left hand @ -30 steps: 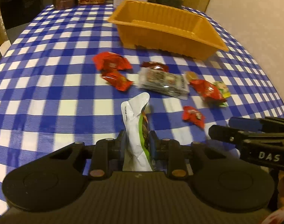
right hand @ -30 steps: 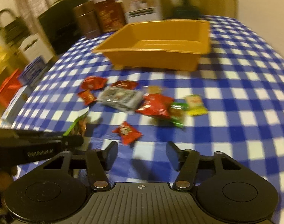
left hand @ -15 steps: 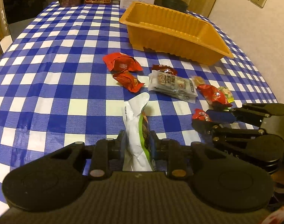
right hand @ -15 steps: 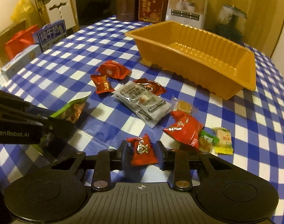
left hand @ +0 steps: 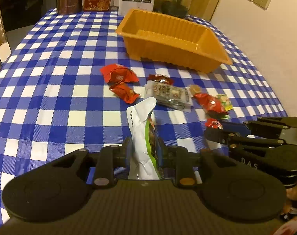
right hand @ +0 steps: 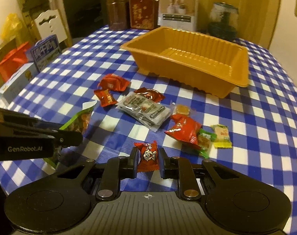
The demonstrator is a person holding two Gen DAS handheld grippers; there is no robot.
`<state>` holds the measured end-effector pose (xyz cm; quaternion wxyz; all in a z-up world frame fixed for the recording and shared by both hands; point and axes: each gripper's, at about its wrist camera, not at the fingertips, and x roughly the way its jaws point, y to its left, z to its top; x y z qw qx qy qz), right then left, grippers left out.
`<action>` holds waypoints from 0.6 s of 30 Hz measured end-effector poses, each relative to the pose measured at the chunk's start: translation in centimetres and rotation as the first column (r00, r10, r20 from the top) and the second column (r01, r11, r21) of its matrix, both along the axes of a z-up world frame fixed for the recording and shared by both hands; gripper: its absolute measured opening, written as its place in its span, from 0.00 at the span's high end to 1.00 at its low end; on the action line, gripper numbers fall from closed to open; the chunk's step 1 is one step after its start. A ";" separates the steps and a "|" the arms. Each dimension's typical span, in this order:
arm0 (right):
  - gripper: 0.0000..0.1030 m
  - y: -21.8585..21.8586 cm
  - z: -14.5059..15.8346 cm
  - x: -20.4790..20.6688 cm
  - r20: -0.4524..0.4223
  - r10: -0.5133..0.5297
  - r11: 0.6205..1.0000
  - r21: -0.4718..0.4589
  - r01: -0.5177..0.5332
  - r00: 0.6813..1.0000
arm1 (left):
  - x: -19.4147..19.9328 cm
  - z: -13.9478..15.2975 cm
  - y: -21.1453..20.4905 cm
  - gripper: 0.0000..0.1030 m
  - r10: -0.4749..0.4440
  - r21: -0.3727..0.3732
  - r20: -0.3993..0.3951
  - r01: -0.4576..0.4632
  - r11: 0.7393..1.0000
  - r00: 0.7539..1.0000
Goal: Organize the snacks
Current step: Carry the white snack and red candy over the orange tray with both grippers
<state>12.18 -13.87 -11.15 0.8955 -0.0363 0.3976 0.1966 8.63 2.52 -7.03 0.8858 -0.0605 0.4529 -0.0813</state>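
The surface (right hand: 74, 72), under a blue-and-white checked cloth, fills most of both views. An orange tray (right hand: 189, 58) sits in the upper middle of the right wrist view, nothing in it. Below the tray, across the middle of the frame, loose snacks lie scattered: a clear grey packet (right hand: 143, 110), a larger red packet (right hand: 184, 130) to its right, and two red packets (right hand: 113, 82) to its upper left. The left hand-held gripper (left hand: 144, 152), at the bottom centre of its own view, is clamped on a white-and-green pouch (left hand: 143, 133) that stands up between the fingers. The right hand-held gripper (right hand: 148, 161), at the bottom centre of its view, has just closed on a small red candy (right hand: 147, 155), pads pressed against its sides.
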 end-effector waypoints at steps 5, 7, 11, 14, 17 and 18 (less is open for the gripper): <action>0.79 -1.0 1.5 -1.0 -0.005 -0.051 0.999 0.016 0.051 0.999 | -0.6 1.4 -0.8 0.78 -0.016 -0.004 0.016 0.016 1.000 1.000; 0.79 -1.4 2.0 -1.4 -0.004 -0.064 0.998 0.018 0.064 0.998 | -0.9 1.9 -1.1 0.78 -0.023 -0.006 0.023 0.023 1.000 0.999; 0.79 -2.1 2.8 -2.1 0.001 -0.086 0.996 0.025 0.086 0.996 | -1.4 2.9 -1.6 0.78 -0.034 -0.006 0.036 0.034 0.999 0.999; 0.79 -2.4 3.3 -2.6 0.004 -0.096 0.995 0.031 0.096 0.995 | -1.7 3.4 -1.9 0.77 -0.038 -0.004 0.044 0.038 0.999 0.998; 0.79 -2.7 3.7 -2.9 0.009 -0.102 0.994 0.035 0.102 0.995 | -1.9 3.8 -2.2 0.78 -0.043 -0.004 0.048 0.043 0.999 0.998; 0.79 -2.8 3.8 -3.0 0.011 -0.105 0.994 0.035 0.105 0.994 | -1.9 4.0 -2.3 0.78 -0.044 -0.003 0.050 0.044 0.999 0.998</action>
